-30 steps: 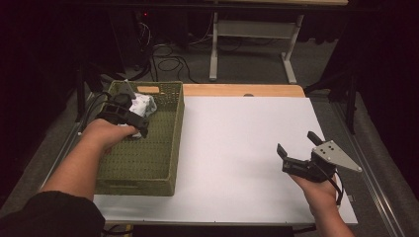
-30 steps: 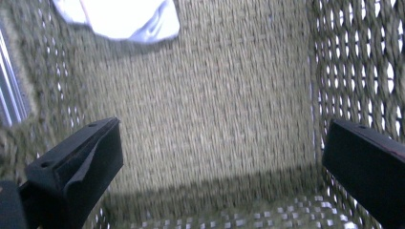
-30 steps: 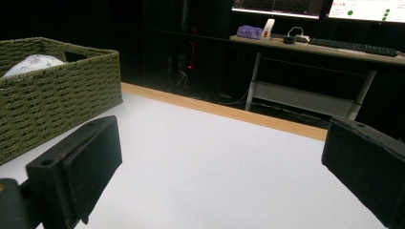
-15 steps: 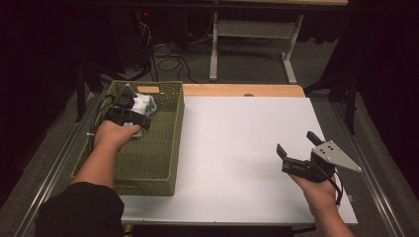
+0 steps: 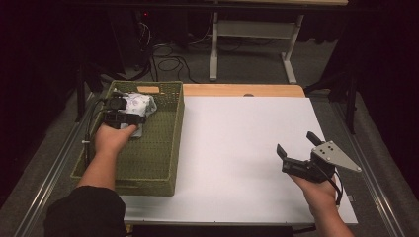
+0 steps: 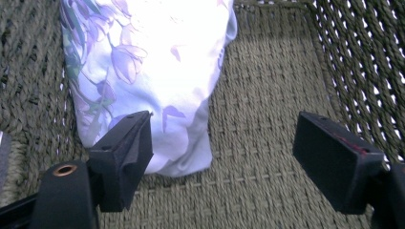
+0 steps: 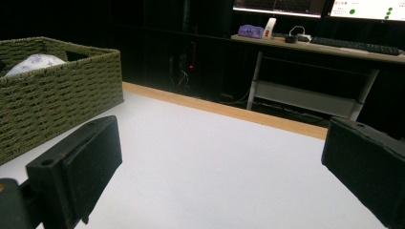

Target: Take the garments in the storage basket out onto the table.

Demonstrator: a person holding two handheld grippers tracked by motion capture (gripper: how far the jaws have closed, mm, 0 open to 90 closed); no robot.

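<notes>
While fingers close, left gripper (image 6: 222, 157) straddles soft floral cloth bundle (image 6: 148, 71), seemingly ungripped, in woven basket (image 5: 163, 163); right gripper (image 7: 222, 176) wide.

1 green woven basket (image 5: 158, 163), 1 floral cloth bundle (image 5: 138, 102) (lying inside it), 2 grippers: left gripper (image 5: 121, 114), right gripper (image 5: 299, 155); 1 white tabletop (image 5: 237, 138).

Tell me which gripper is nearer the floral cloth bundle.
Left. The left gripper is in the basket, fingers astride the floral cloth bundle; the right gripper hovers over the white tabletop, far away.
</notes>
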